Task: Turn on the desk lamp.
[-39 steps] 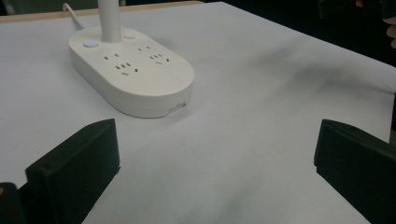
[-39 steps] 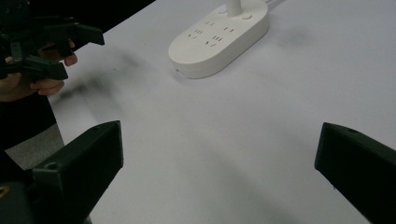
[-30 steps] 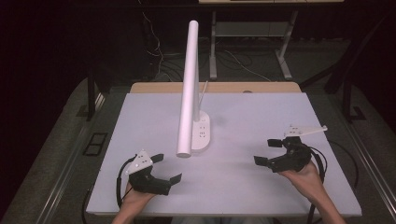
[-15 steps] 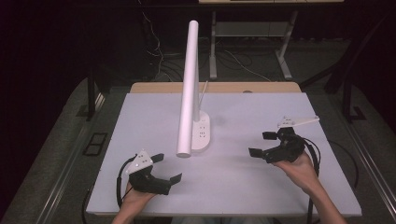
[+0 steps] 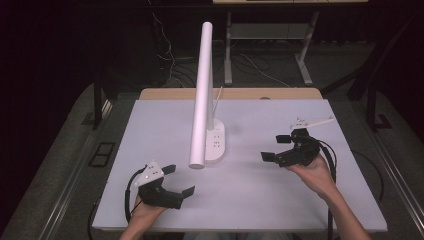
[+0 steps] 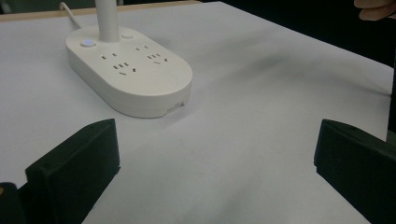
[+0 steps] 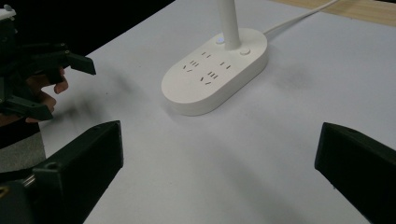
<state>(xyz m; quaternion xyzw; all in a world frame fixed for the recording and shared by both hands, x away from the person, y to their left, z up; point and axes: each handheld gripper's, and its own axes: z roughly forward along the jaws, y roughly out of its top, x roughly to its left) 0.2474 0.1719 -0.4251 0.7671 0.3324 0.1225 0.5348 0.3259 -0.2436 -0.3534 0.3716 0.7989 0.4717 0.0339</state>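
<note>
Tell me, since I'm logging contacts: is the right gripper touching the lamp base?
Apart. The high view shows bare table between the right gripper and the lamp base.

I see a white worktop [image 5: 300, 200] with a wooden strip along its far edge. A white desk lamp [image 5: 202, 95] stands mid-worktop on an oval power-strip base [image 6: 135, 77], its cord [image 7: 299, 18] trailing far. Behind, metal table legs [image 5: 305, 55] and floor cables [image 5: 165, 50].

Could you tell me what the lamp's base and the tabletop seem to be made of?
Lamp base: probably moulded plastic, white, smooth with a soft sheen; rounded edges, a seam near the bottom and crisp socket slots suggest it. Tabletop: a matt pale sheet, perhaps laminate, over a wood-toned board showing at its far edge.
</note>
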